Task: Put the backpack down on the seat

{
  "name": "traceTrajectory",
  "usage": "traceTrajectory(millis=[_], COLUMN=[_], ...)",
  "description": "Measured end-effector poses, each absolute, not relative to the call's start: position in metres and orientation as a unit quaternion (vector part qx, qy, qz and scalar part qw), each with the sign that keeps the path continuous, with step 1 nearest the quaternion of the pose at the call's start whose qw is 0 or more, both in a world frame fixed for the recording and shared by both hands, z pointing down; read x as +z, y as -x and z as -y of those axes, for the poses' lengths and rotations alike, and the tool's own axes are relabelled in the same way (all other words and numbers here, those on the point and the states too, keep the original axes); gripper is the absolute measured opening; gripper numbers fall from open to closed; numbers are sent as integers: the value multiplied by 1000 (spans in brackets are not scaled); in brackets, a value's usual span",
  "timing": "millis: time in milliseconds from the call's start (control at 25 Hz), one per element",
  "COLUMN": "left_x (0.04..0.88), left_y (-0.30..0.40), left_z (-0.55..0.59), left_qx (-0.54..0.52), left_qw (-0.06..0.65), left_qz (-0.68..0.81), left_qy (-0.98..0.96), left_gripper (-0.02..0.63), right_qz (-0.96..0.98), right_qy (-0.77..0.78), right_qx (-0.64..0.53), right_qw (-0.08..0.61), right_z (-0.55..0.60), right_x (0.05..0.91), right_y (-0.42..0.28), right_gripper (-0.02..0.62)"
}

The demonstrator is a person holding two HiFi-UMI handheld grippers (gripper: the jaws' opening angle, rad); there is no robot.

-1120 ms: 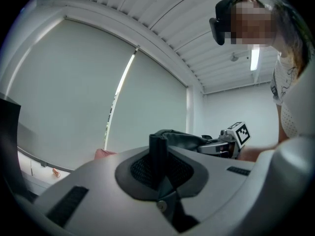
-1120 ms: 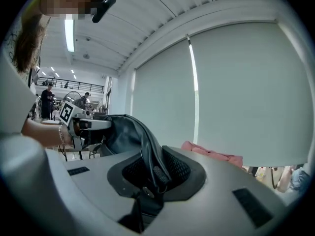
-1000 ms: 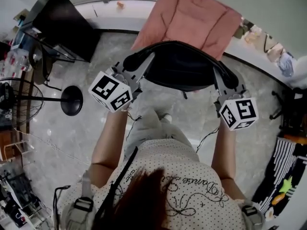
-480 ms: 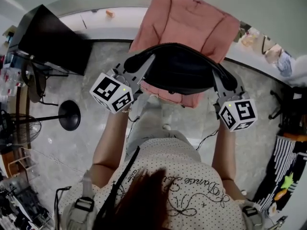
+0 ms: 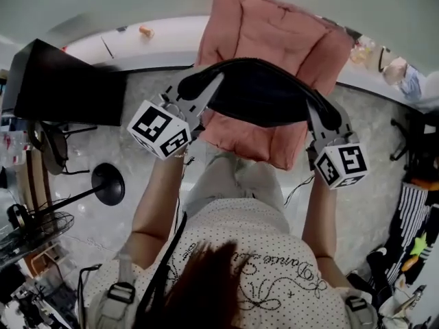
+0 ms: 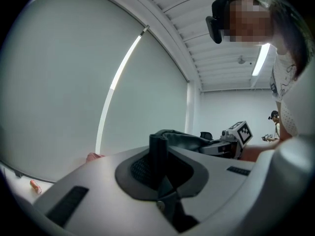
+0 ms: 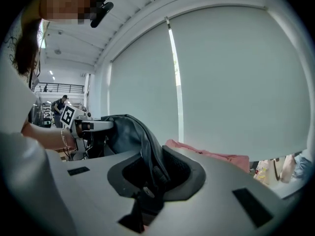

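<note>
- Black fabric backpack point(image 5: 264, 101) hangs above the pink quilted seat cushion point(image 5: 274, 29); a second ago grey floor point(image 5: 384, 142) lay beneath it.
- Left gripper point(image 5: 206, 91) and right gripper point(image 5: 321, 115) each clamped tight on a backpack strap end.
- Judged: positioned for lowering.

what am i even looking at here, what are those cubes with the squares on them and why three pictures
No robot: a person holds a two-jaw hand tool in each hand; the patterned cubes are part of those tools. The top-down picture comes from a camera on the person's head, the other two from cameras riding on each tool, looking along its jaws. The left gripper and right gripper are each shut on one end of a black soft backpack, holding it up between them. Beneath it stands a pink padded seat on a grey stone floor. The backpack is not set down yet.
</note>
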State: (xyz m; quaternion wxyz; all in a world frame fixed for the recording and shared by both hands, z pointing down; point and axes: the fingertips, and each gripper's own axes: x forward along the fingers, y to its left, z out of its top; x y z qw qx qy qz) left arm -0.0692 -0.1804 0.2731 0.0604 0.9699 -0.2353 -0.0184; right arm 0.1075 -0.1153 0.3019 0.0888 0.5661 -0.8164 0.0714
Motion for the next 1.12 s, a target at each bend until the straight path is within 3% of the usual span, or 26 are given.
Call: traceTrajectory(millis=[560, 1120], left_x=[308, 478], left_y=[9, -13], left_z=[263, 299], left_qx=[38, 141], left_qw=[132, 235], left_qz=[261, 274], left_qy=[-955, -922], left_gripper=[26, 28], right_qz=[824, 811], right_qy=[-533, -486], right_qx=[150, 274], right_qw=[121, 177], right_z=[201, 240], right_x=[334, 501], right_y=[-169, -190], right_gripper=[67, 66])
